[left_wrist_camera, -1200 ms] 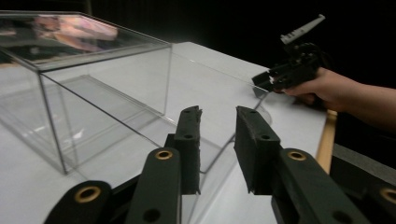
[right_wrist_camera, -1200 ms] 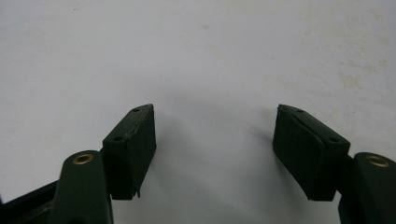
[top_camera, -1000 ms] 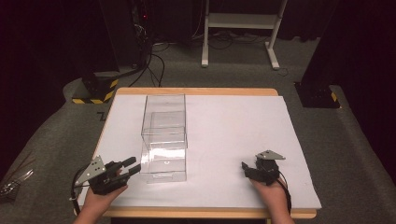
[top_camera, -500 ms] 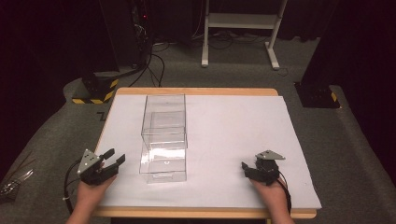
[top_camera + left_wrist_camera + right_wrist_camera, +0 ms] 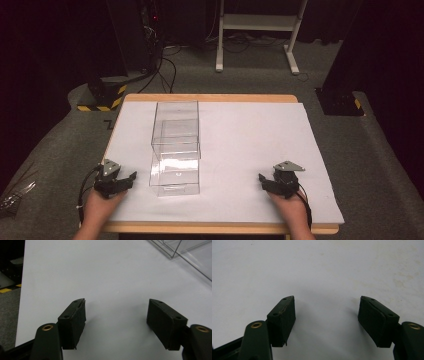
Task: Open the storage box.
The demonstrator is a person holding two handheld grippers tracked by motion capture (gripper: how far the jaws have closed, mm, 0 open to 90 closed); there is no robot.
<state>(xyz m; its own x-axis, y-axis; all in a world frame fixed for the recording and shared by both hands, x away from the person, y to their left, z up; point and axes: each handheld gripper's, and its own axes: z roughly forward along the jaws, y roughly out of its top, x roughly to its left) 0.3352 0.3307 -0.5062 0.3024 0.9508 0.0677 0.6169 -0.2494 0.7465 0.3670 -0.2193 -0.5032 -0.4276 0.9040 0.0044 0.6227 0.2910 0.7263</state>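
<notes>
The white-covered table point(image 5: 240, 150) lay under both tongs. The clear plastic boxes point(image 5: 175, 150) stood stacked just right of the left gripper point(image 5: 125, 179), untouched, its jaws having just been opening on nothing. The right gripper point(image 5: 264, 181) rested released, well apart. The handling looked finished.

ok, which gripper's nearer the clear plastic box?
Left. The left gripper sits just beside the clear plastic box, off its near-left corner; the right gripper is well off to its right.

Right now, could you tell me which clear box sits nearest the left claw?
The front clear box, at the table's near edge beside the left claw; the rear clear box lies farther back.
</notes>
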